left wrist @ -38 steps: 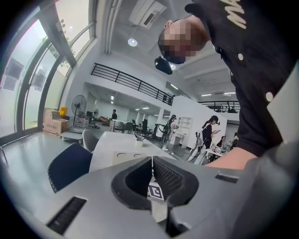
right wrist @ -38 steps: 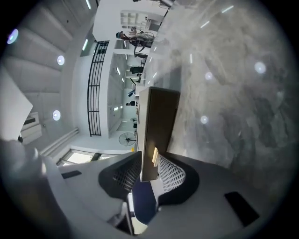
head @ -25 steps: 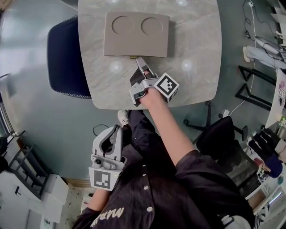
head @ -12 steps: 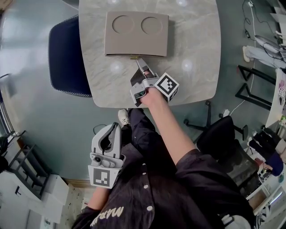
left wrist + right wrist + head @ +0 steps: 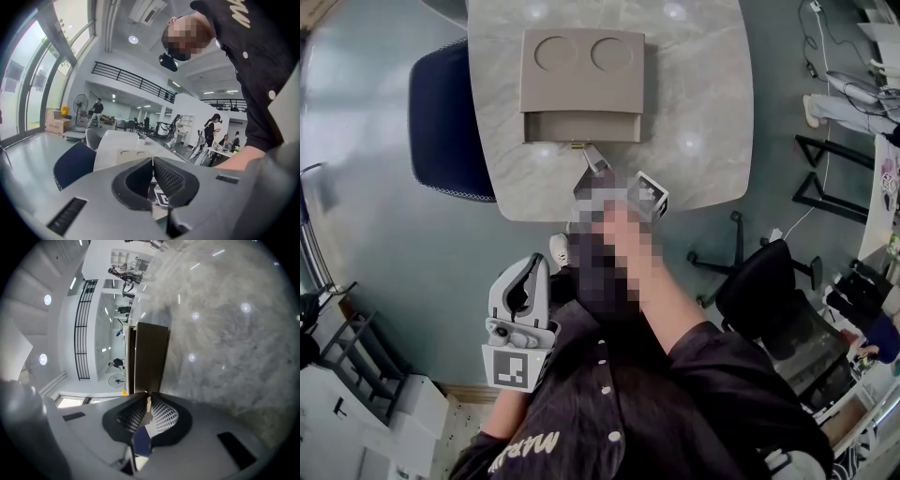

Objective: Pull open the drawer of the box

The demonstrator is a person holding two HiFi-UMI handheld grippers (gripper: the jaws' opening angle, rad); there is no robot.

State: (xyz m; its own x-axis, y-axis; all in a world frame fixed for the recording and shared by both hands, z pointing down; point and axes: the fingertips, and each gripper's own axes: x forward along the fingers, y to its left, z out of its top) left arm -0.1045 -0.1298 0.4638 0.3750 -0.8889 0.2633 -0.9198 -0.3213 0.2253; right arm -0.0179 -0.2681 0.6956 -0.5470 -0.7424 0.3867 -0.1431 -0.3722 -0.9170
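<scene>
A flat tan box (image 5: 581, 67) with two round recesses in its lid lies on the marble table (image 5: 703, 94). Its drawer (image 5: 583, 127) stands pulled partway out toward me, with a small gold handle (image 5: 577, 145) on its front. My right gripper (image 5: 591, 153) is shut on that handle. In the right gripper view the jaws pinch the thin gold handle (image 5: 148, 402) against the brown drawer front (image 5: 151, 357). My left gripper (image 5: 540, 265) hangs below the table edge, off the table, shut and holding nothing (image 5: 152, 161).
A dark blue chair (image 5: 450, 112) stands at the table's left side and a black office chair (image 5: 769, 300) at the lower right. The person's arm and dark shirt fill the lower middle. Cables and stands crowd the floor at far right.
The drawer has slid out of the box toward me as my right gripper drew back with the handle. The left gripper has stayed put.
</scene>
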